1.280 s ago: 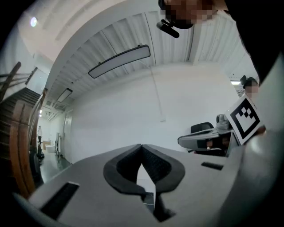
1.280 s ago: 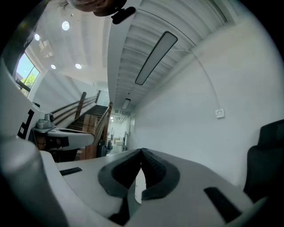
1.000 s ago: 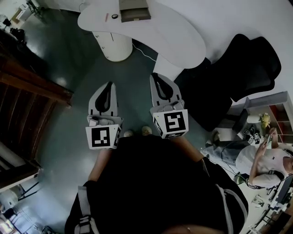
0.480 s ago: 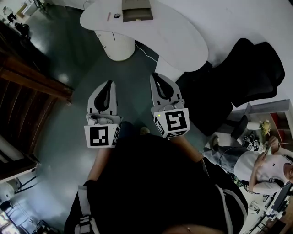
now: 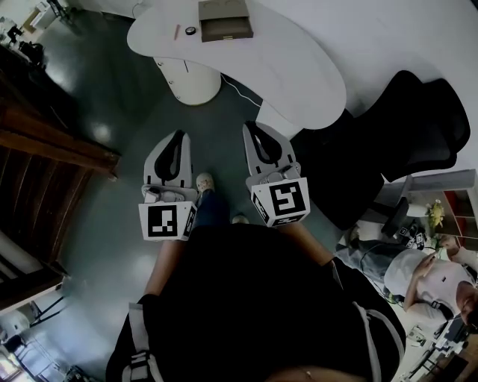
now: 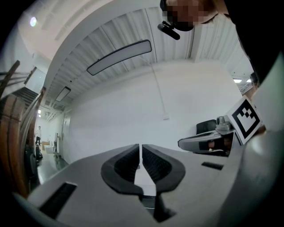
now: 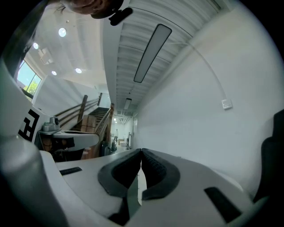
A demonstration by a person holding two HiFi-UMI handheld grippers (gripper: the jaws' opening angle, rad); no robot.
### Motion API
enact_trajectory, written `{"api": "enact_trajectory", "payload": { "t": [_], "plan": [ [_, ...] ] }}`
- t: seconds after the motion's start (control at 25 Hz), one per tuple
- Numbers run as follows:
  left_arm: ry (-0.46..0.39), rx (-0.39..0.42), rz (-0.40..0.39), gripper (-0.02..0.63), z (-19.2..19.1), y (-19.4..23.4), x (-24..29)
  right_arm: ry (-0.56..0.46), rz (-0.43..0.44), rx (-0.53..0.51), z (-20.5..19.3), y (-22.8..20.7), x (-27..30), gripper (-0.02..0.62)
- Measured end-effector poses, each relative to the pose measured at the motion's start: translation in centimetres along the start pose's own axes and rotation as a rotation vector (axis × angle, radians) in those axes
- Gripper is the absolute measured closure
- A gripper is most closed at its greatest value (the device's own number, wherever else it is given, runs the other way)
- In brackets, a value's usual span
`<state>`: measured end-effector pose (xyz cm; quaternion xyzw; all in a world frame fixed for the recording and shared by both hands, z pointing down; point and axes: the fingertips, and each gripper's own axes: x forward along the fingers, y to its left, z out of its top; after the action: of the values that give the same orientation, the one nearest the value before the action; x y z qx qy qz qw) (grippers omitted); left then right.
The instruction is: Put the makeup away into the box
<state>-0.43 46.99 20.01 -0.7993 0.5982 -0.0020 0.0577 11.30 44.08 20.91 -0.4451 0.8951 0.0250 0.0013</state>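
A brown box (image 5: 224, 20) stands open at the far end of a curved white table (image 5: 299, 67) in the head view. Beside it on the tabletop lie a small round black item (image 5: 190, 30) and a thin reddish stick (image 5: 176, 30). My left gripper (image 5: 177, 136) and right gripper (image 5: 252, 125) are held side by side over the floor, well short of the table. Both are shut with nothing between the pads, as the left gripper view (image 6: 141, 146) and the right gripper view (image 7: 141, 151) show. Both point level at a white wall.
Black chairs (image 5: 403, 127) stand right of the table. A wooden staircase (image 5: 45, 142) runs along the left. A seated person (image 5: 433, 276) is at the lower right. The table's round pedestal (image 5: 190, 74) rests on dark green floor. My shoe (image 5: 203, 181) shows between the grippers.
The whole view has shifted as I walk towards the table; a foot has stepped forward between the grippers. Both grippers kept their spacing and stayed shut.
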Motion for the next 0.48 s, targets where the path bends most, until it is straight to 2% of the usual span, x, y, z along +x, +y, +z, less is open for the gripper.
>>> {"api": "enact_trajectory", "payload": {
  "t": [0.16, 0.28, 0.48],
  "plan": [
    [0.011, -0.012, -0.019, 0.583, -1.2, 3.1, 3.3, 0.020, -0.008, -0.006, -0.5, -0.7, 4.5, 0.572],
    [0.025, -0.023, -0.043, 0.538, -2.3, 5.3, 6.2, 0.035, -0.013, -0.003, -1.0, -1.2, 8.0, 0.572],
    [0.071, -0.049, -0.064, 0.532, -4.3, 9.0, 10.1, 0.062, -0.024, -0.005, -1.7, -1.9, 13.3, 0.572]
  ]
}}
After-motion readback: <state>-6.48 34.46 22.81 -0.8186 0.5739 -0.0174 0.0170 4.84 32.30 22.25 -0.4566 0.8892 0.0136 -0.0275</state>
